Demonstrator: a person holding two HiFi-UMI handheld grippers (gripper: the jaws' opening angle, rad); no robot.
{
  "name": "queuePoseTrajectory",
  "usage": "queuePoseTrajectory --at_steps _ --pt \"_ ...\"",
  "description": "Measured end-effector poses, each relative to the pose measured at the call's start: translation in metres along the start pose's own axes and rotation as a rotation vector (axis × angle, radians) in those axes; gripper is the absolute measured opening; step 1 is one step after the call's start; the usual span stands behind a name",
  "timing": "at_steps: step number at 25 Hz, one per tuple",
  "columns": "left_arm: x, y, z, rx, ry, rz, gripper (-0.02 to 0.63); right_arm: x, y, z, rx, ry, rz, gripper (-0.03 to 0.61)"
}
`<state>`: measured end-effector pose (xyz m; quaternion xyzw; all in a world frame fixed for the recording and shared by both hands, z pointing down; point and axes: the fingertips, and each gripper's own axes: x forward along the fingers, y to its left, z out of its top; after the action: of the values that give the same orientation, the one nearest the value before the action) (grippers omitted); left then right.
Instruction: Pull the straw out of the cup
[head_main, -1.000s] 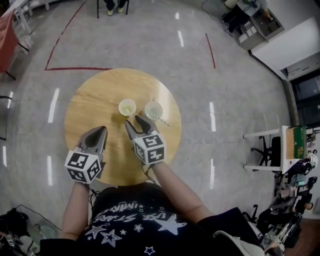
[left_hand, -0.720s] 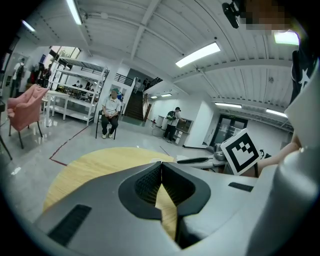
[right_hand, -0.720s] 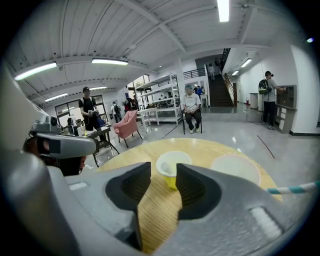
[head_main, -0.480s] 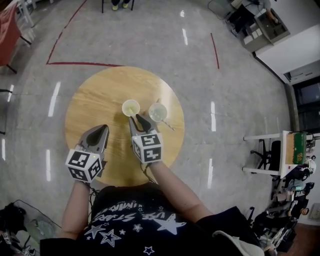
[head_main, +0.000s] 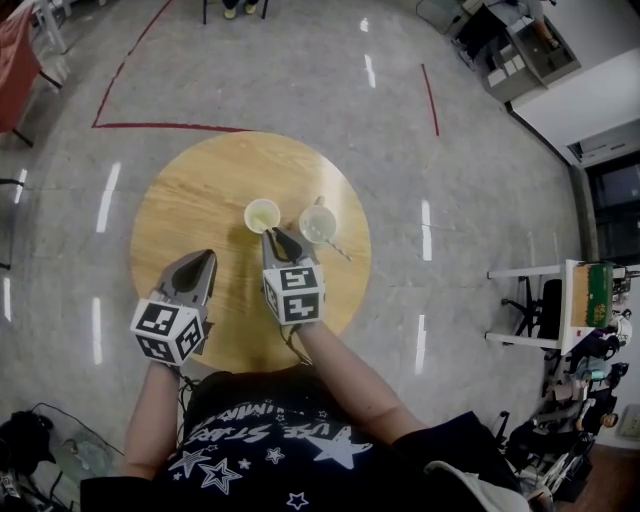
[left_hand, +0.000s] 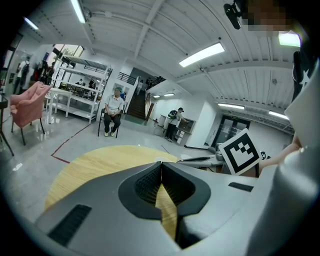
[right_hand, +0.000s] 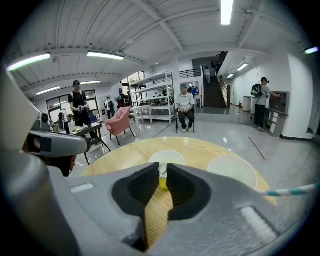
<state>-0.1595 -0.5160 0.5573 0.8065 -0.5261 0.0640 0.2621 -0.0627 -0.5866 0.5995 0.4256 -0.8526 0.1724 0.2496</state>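
Observation:
Two cups stand side by side on a round wooden table (head_main: 200, 190). From the left cup (head_main: 262, 215) (right_hand: 166, 157), which has yellowish contents, a white straw (right_hand: 162, 171) leans toward me. My right gripper (head_main: 272, 235) (right_hand: 162, 166) is at that cup's near rim. Its jaws have just been closing and now pinch the straw's end between their tips. The right cup (head_main: 318, 223) (right_hand: 232, 170) stands apart from it. My left gripper (head_main: 200, 262) (left_hand: 161, 165) hovers over the table's near left part, shut with nothing in it.
A blue-and-white striped straw (right_hand: 292, 190) (head_main: 340, 250) lies just right of the right cup. Red tape lines (head_main: 160, 127) mark the floor beyond the table. A person sits on a chair (right_hand: 185, 114) far behind, near a pink chair (right_hand: 119, 122) and shelves.
My right gripper's jaws went from wide open to closed on the straw, and it edged toward the left cup. The left gripper stayed where it was.

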Motion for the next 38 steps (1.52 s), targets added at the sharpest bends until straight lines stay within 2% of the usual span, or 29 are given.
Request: queuePoseTrajectory --at_steps 8,17,26,38 --pt "-0.012 0.001 -0.003 0.01 -0.003 -0.011 0.006 -0.009 0.003 0.005 -0.043 -0.02 -0.045 0.043" --pt "-0.035 -0.007 0.001 0.027 -0.029 -0.026 0.006 -0.034 0.01 0.018 -0.018 -0.069 -0.079 0.041" --pt "-0.084 -0.03 -0.005 0.046 -0.051 -0.047 0.008 -0.089 0.035 0.027 0.01 -0.153 -0.102 0.041" --pt "-0.155 -0.074 -0.028 0.095 -0.074 -0.06 0.008 -0.17 0.068 -0.002 0.036 -0.218 -0.121 0.041"
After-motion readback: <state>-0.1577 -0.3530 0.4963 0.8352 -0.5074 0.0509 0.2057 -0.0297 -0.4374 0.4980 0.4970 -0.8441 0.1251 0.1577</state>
